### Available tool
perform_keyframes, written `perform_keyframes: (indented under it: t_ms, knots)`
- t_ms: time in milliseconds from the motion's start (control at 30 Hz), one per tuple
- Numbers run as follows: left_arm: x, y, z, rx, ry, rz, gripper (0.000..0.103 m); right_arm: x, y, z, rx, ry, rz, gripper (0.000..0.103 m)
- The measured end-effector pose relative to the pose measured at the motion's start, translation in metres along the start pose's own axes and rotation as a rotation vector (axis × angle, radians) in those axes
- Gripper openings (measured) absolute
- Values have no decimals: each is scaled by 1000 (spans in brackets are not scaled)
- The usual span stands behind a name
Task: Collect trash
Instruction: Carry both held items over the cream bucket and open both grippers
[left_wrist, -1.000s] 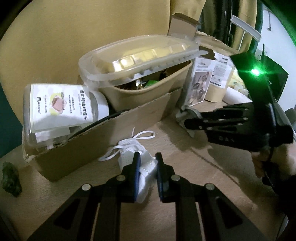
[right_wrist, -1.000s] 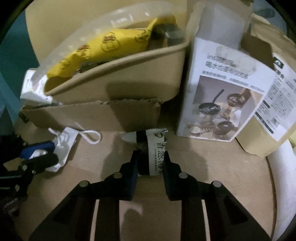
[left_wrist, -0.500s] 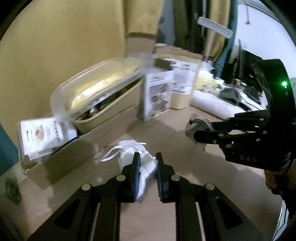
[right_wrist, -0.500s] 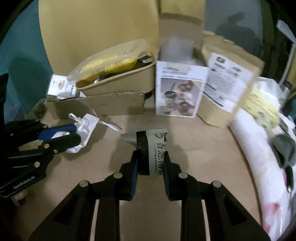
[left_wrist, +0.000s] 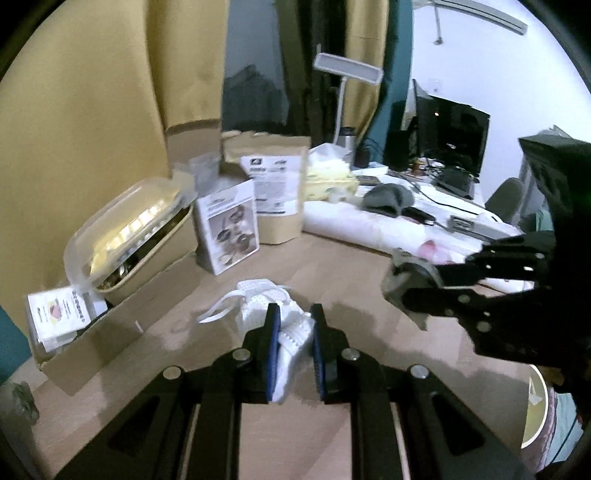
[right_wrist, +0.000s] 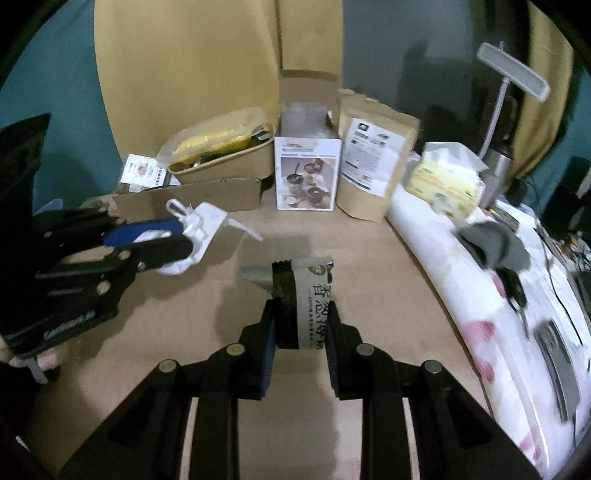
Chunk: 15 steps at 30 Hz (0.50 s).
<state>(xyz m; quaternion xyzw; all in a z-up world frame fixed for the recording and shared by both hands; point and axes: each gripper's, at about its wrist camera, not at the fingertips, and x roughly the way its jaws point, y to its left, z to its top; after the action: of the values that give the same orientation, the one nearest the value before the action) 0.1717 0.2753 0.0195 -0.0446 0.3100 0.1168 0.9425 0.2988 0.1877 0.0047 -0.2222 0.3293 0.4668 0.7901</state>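
Nearest the left wrist camera, the left gripper (left_wrist: 294, 345) is clenched on a crumpled white face mask (left_wrist: 275, 308); the mask is soft, perforated fabric, bunched between the blue-lined pads, with its thin elastic loops trailing out ahead and to the left; it hangs clear above the tabletop, its long axis running roughly along the fingers. In the right wrist view the right gripper (right_wrist: 300, 334) grasps a flat, glossy snack wrapper (right_wrist: 303, 295), grey with a black band and printed characters; the wrapper stands upright between the pads, long axis along the fingers, its crimped, serrated end pointing away from the camera and flaring to the left. Both pieces of trash are lifted above the wooden table (right_wrist: 351, 258), which is pale and matte; the two grippers sit side by side, well apart.

Farther back lies a low corrugated cardboard tray (right_wrist: 207, 195) with a torn edge; behind it sits a tan paper food container (right_wrist: 225, 162) under a clear plastic lid, with yellow packaging inside; just right of it stands a white printed carton (right_wrist: 306, 173), upright and boxy; next to that a brown kraft pouch (right_wrist: 373, 158) with a white label. Along the right edge runs a white quilted roll (right_wrist: 480, 295) with pink marks; beyond it a slim white desk lamp (right_wrist: 511, 70) rises.
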Motion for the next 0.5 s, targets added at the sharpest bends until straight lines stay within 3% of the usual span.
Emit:
perform_keyframes:
  t_ms: [500]
  knots:
    - [-44, -87, 5, 127, -61, -92, 15, -121, -17, -73, 58, -81, -111, 22]
